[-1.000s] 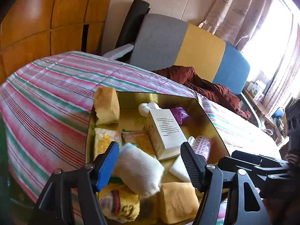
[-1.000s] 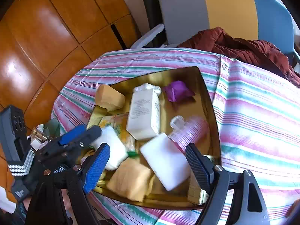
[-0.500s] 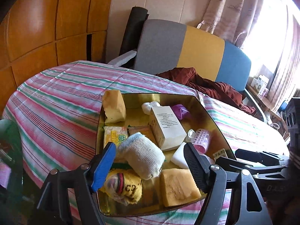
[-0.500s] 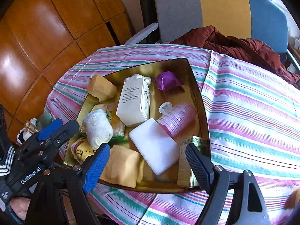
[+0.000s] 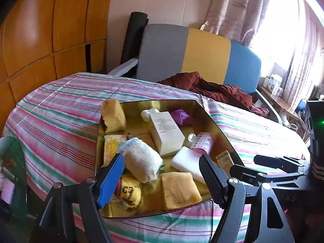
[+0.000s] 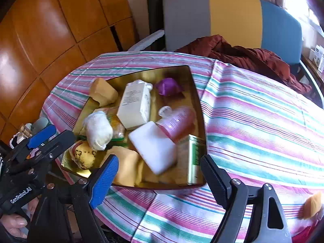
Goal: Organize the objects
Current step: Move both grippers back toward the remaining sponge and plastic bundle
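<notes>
Left wrist view showing left gripper (image 5: 160,177) and right gripper (image 6: 158,180) hovering spread wide and empty near gold tray (image 6: 199,109) already crowded with objects on striped tablecloth (image 6: 253,121), probably wrapping up, next needing only stray orange piece (image 6: 312,204) collected.

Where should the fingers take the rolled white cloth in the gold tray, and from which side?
Grip the rolled white cloth across its middle, coming from above. It lies on top of the flat packets with its long sides exposed, and its soft roll is narrower than the open left gripper. Its ends sit close to the yellow pouch and white bottle.
</notes>
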{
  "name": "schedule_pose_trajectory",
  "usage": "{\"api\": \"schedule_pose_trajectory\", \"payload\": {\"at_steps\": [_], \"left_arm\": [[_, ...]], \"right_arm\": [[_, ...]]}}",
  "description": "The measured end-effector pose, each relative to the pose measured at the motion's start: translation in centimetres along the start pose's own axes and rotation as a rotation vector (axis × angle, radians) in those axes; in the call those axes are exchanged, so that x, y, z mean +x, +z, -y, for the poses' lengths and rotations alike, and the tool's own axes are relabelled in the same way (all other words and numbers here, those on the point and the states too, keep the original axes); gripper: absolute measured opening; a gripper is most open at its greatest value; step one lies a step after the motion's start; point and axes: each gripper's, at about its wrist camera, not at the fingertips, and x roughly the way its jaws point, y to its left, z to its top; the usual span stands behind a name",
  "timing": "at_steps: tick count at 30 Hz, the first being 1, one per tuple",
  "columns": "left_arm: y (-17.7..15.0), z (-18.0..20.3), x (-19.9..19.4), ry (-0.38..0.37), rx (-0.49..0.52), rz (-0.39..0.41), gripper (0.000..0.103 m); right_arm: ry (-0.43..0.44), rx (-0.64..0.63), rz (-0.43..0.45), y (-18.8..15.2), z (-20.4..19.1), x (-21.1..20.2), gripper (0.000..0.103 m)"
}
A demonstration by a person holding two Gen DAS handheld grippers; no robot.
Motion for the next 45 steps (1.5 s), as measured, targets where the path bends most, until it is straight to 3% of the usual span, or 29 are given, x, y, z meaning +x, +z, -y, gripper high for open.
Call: {"api": "schedule_pose_trajectory", "payload": {"at_steps": [30,36,40,45], "left_arm": [[-1.1,7.6,1.0,-0.125,0.183,-0.06,0.081],[-1.4,10.3,1.5,-0.185,0.242,-0.075,0.081],[-1.5,12.2,2.2,-0.224,0.284,-0.093,0.081],[-1.8,15.4,3.0,-0.276,0.348,-0.121,0.081]], "right_arm": [[-0.197,0.305,-0.005,-5.6,15.5,-5.0,0.085],[-0.312,0.424,0.022,-7.2,21.7,-9.5,0.085],[-0.44,0.54,0.039,-9.0,27.1,-13.8,0.085],[-0.553,0.666,0.006,-11.2,32.7,-17.1,0.085]]}}
